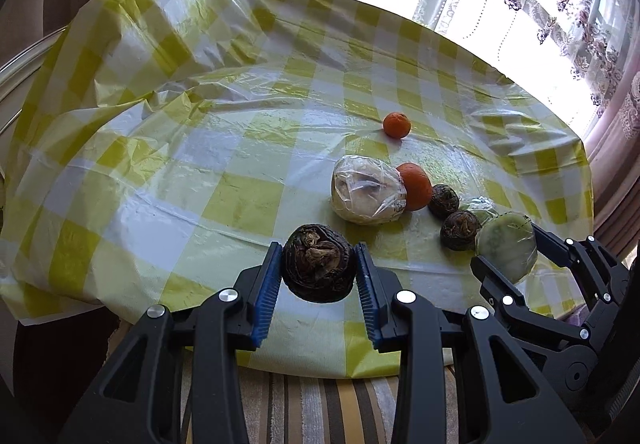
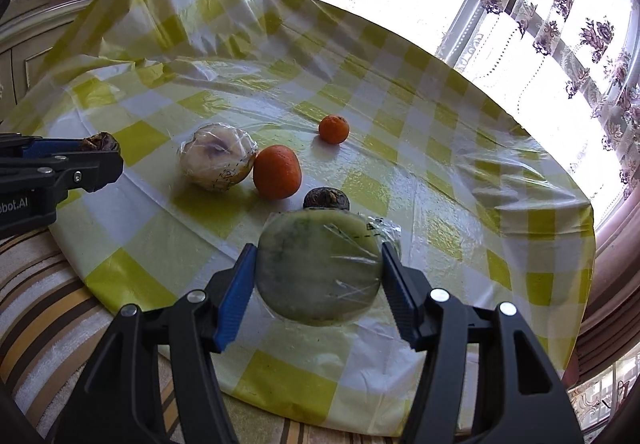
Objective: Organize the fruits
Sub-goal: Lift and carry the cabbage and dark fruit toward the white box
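My left gripper point(image 1: 318, 274) is shut on a dark wrinkled fruit point(image 1: 319, 268), held above the near edge of the checked tablecloth point(image 1: 168, 163). My right gripper point(image 2: 318, 276) is shut on a cling-wrapped green cut fruit point(image 2: 318, 268), seen at the right of the left wrist view too as the wrapped green fruit point(image 1: 506, 246). On the cloth lie a wrapped pale fruit point(image 1: 368, 189) point(image 2: 218, 155), a big orange point(image 1: 416, 185) point(image 2: 277, 171), a small orange point(image 1: 397, 125) point(image 2: 333, 129) farther back, and two dark wrinkled fruits point(image 1: 444, 200) point(image 1: 459, 230); the right wrist view shows one point(image 2: 326, 199) behind the green fruit.
The yellow-and-white plastic cloth rises in a crumpled fold point(image 1: 132, 55) at the back left. A striped cushion point(image 2: 44, 284) lies below the table's near edge. A bright window with flowered lace curtains point(image 2: 560, 15) stands behind. The left gripper's body point(image 2: 52, 171) shows at the left of the right wrist view.
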The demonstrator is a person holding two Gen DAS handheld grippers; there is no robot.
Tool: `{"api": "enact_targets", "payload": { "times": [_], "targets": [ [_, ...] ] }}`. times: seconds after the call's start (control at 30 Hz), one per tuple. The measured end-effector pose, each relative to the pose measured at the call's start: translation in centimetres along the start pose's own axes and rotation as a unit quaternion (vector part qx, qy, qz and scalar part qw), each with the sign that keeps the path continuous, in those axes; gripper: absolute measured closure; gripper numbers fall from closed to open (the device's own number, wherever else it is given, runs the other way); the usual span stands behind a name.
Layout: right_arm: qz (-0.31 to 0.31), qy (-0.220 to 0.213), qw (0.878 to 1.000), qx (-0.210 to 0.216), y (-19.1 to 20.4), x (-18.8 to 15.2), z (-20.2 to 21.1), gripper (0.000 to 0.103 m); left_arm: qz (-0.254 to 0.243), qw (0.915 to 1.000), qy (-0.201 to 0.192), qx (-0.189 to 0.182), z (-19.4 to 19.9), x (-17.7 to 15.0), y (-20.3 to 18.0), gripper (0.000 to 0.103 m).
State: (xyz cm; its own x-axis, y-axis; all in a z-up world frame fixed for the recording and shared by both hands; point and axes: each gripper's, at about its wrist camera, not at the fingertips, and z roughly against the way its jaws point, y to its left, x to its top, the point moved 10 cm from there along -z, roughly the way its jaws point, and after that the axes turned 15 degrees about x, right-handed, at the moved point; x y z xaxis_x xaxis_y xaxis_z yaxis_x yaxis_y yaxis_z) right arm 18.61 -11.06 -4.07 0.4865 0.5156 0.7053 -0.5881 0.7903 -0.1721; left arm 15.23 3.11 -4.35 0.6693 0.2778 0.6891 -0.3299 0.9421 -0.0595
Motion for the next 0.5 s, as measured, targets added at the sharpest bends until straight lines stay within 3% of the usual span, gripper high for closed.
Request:
{"api": "enact_targets", "payload": {
  "times": [0.5],
  "targets": [
    [-0.084, -0.009, 0.996, 0.002, -3.5, -5.0, 5.5, 0.042, -0.044, 0.9987, -0.027, 0.000, 4.8, -0.4, -2.9, 0.070]
  ]
}}
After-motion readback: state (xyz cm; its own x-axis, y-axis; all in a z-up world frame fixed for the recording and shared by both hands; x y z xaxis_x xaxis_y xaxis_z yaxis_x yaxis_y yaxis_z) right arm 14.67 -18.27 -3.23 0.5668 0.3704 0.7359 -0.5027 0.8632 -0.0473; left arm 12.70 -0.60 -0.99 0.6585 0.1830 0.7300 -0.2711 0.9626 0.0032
